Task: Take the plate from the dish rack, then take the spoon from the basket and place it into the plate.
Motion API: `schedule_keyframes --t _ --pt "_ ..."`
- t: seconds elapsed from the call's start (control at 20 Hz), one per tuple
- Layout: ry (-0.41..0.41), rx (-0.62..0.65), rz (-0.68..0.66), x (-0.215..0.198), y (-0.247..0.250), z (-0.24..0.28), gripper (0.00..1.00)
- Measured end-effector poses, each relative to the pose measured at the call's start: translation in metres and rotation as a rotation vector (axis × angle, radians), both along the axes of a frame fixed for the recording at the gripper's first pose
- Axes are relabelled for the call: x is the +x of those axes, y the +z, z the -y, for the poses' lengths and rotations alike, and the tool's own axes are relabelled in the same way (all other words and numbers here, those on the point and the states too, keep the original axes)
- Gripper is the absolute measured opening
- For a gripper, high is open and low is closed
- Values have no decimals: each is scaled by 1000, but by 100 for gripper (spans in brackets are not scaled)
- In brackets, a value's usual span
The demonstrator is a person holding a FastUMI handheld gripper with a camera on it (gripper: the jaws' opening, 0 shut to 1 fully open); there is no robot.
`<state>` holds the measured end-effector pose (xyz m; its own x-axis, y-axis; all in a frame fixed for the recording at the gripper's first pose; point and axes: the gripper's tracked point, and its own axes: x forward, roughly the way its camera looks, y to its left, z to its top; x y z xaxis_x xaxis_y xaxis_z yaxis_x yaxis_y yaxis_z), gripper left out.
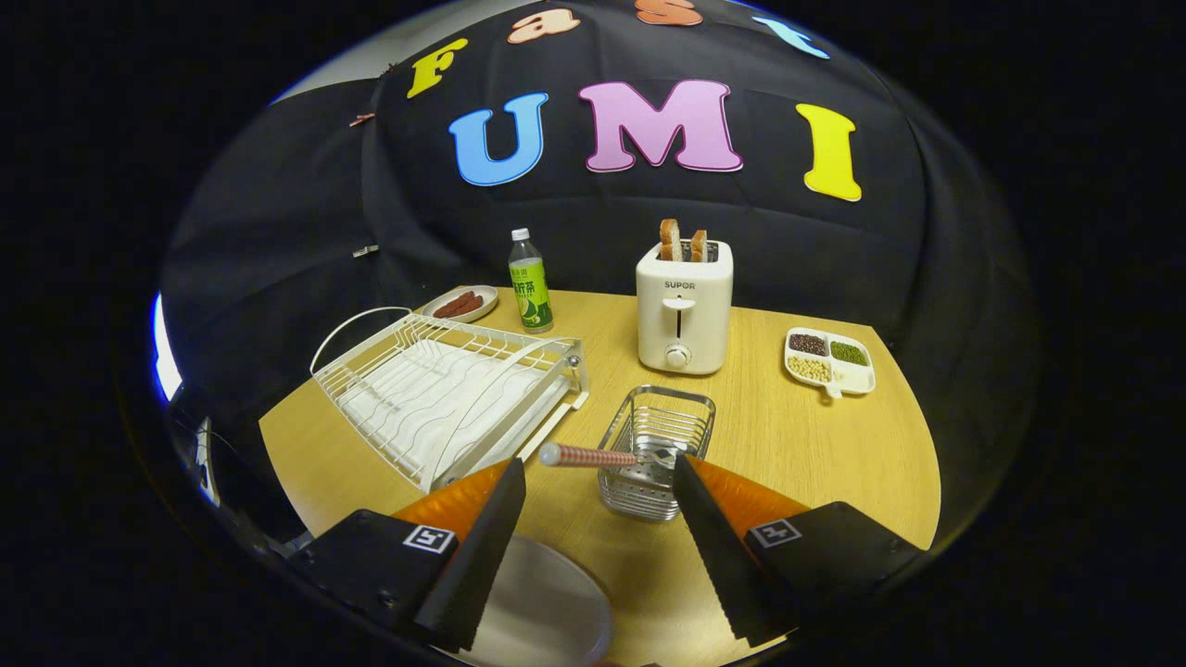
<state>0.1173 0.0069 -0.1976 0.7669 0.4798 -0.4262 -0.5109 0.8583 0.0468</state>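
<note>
my gripper (600,472) has its fingers spread, nothing pinched. the spoon (602,456) lies across the basket (656,452) just ahead of them, handle sticking out toward the rack (445,394). the plate (547,607) sits on the table (797,445) under my left finger. the toaster (684,306) reads "supor". bare wood right of the basket.

wooden table (788,445) bears dish rack (445,394), basket (653,454), toaster (684,310), bottle (530,283), plate (547,607).
</note>
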Motion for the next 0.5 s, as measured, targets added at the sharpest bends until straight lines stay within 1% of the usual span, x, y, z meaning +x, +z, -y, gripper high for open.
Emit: schedule_keyframes --t 0.2,0.3,0.4,0.5 --pt "9 -53 46 24 -10 -10 99" --pt "18 -83 61 31 -17 -13 99" --pt "27 -86 66 32 -21 -16 99" --pt "31 -68 63 34 -22 -20 92"
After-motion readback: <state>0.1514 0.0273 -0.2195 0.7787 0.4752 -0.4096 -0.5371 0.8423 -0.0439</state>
